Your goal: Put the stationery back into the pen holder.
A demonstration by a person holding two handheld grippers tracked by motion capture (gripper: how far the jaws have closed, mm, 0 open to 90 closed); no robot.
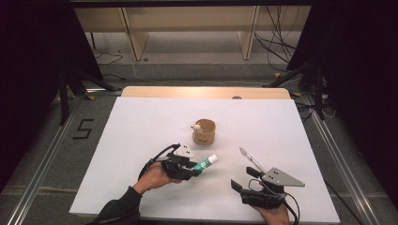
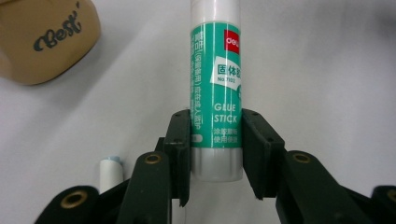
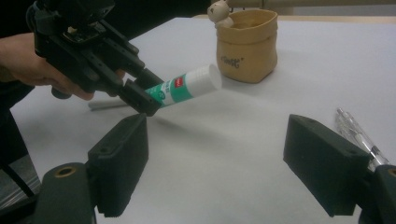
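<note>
left gripper (image 1: pixel 196 169): in your left hand (image 1: pixel 157 177), near-left of the bench (image 1: pixel 141 122); fingers clamped on the glue stick (image 1: pixel 205 163), one pad each side of its lower body.
glue stick: green-and-white tube, white cap end pointing right and far, toward the pouch; in the right gripper view it is tilted cap-up and lifted off the bench, shadow under it. In the left gripper view (image 2: pixel 215 93) its label reads GLUE STICK and the fingers (image 2: pixel 180 140) press its sides near the base.
right gripper (image 1: pixel 248 180): in your right hand (image 1: pixel 274 214), at the near-right edge of the bench; fingers (image 3: pixel 121 158) wide apart, nothing between them, pointing toward the left gripper (image 3: pixel 140 95).
pouch (image 1: pixel 204 131): tan, soft-sided, upright, mid-bench, far of the glue stick and apart from it; small bear figure (image 1: pixel 197 125) at its left rim.
pen (image 1: pixel 251 159): clear, lying flat on the bench just far of the right gripper; seen beside its right finger (image 3: pixel 362 137).
white stick (image 3: pixel 109 104): thin, flat on the bench under the left gripper; its end also shows (image 2: pixel 111 172) left of the fingers.
</note>
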